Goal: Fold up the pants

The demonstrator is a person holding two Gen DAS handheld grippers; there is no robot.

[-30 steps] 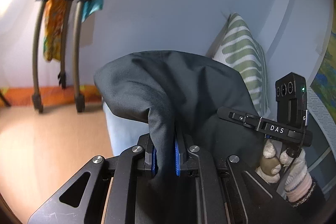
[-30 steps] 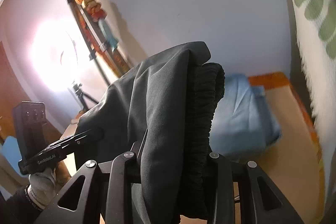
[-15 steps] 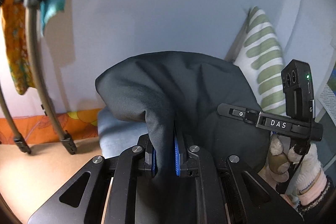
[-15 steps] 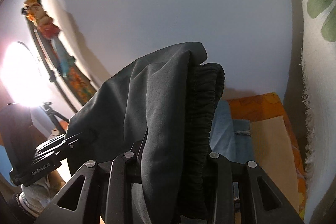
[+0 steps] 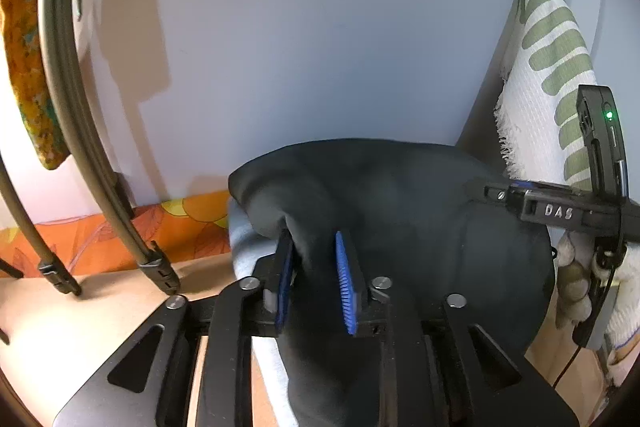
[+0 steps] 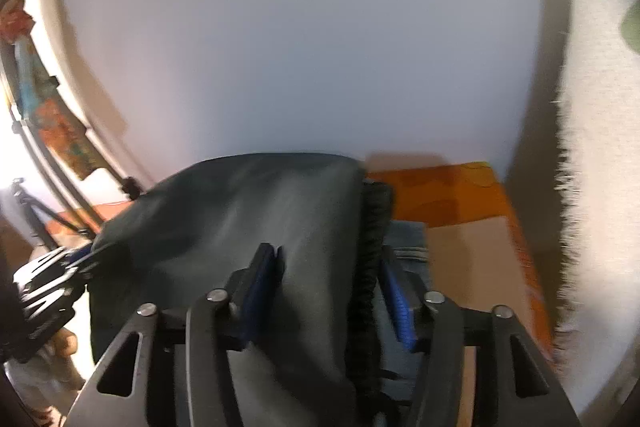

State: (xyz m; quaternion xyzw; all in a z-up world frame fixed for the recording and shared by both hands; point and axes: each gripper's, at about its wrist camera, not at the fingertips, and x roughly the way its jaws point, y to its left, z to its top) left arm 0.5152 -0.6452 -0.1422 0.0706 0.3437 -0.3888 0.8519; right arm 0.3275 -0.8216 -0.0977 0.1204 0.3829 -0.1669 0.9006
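Observation:
Dark grey pants (image 5: 400,227) lie bunched over a light blue folded garment (image 5: 248,259) on the tan surface. My left gripper (image 5: 316,259) has its blue pads spread apart, with a fold of the pants loose between them. In the right wrist view the pants (image 6: 248,227) with their black ribbed waistband (image 6: 372,247) drape between the pads of my right gripper (image 6: 324,275), which stand wide apart. The right gripper also shows in the left wrist view (image 5: 560,211), held by a gloved hand.
A metal rack (image 5: 60,107) with orange and teal cloths stands at the left. A white-and-green striped towel (image 5: 548,67) hangs at the right. An orange patterned cloth (image 5: 120,239) runs along the wall. The wall is close ahead.
Both grippers have opened; their pads were pinched on the pants before. The pants have dropped lower onto the blue garment. Both cameras have swung towards the wall.

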